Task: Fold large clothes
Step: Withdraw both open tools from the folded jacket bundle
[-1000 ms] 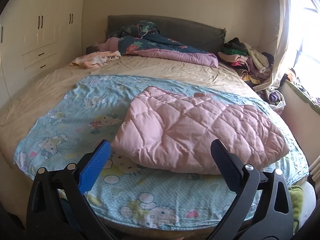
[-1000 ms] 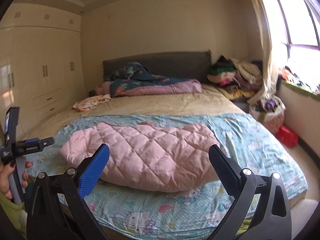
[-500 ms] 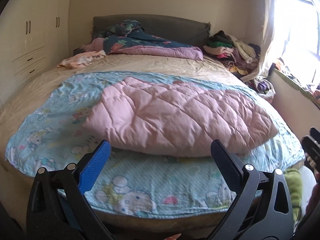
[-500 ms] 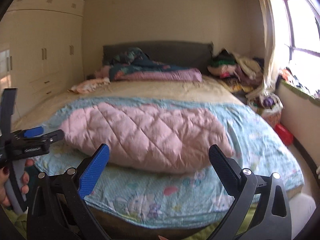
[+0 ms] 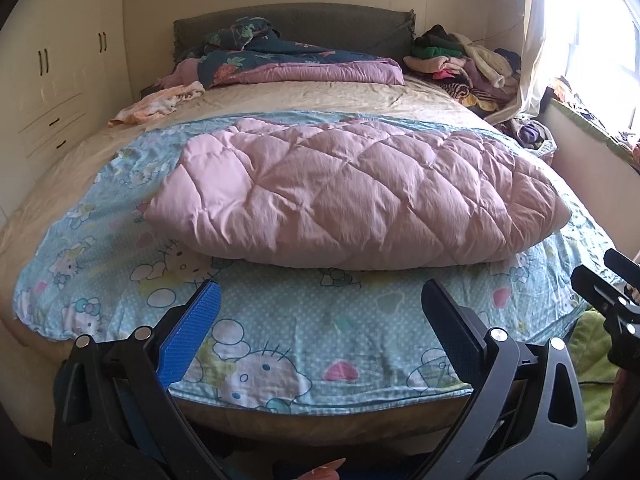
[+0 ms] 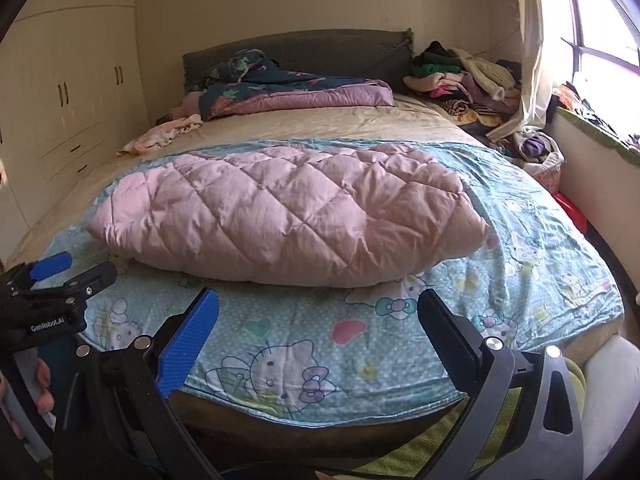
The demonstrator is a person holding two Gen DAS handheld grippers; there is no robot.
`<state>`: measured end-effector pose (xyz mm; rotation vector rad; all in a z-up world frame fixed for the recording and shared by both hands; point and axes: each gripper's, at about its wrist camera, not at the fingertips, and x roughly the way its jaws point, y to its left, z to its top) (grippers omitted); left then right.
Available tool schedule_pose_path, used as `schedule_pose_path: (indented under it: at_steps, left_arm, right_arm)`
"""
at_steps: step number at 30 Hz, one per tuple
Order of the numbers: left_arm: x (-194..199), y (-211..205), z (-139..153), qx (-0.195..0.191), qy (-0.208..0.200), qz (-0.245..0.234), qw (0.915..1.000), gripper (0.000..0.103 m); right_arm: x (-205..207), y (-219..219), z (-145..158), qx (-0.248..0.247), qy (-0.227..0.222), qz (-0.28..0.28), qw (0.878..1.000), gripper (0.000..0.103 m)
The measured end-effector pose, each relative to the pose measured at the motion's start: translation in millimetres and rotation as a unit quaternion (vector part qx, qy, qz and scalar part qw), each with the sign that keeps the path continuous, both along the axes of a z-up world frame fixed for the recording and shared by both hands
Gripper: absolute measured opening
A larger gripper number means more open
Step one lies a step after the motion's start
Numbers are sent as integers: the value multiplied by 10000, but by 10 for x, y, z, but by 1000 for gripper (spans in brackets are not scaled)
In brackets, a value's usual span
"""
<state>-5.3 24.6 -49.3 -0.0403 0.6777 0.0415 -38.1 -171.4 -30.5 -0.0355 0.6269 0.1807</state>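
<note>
A pink quilted padded garment [image 5: 352, 196] [image 6: 288, 216] lies folded and puffy across the middle of the bed, on a light blue cartoon-print sheet [image 5: 304, 340] [image 6: 304, 344]. My left gripper [image 5: 320, 292] stands open near the foot of the bed, short of the garment, with nothing between its fingers. My right gripper [image 6: 318, 302] is open too, also short of the garment and holding nothing. The right gripper shows at the right edge of the left wrist view, and the left gripper at the left edge of the right wrist view, held by a hand.
A dark floral and purple duvet [image 5: 296, 64] lies bunched at the grey headboard. A small peach cloth [image 5: 156, 104] rests at the bed's far left. A heap of clothes [image 5: 464, 64] is piled at the far right by the curtain. White wardrobes [image 6: 60, 80] line the left wall.
Both grippers have shifted and dropped lower toward the foot of the bed, so the garment now sits centred in both views. Both stay open and empty.
</note>
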Motion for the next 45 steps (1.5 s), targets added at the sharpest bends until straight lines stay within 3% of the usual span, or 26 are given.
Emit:
schedule_pose_path:
  at_steps: [45]
  left_arm:
    - [-57, 53, 98, -31, -150, 35, 9999, 94]
  right_arm:
    - [-61, 66, 51, 33, -34, 74, 10000, 99]
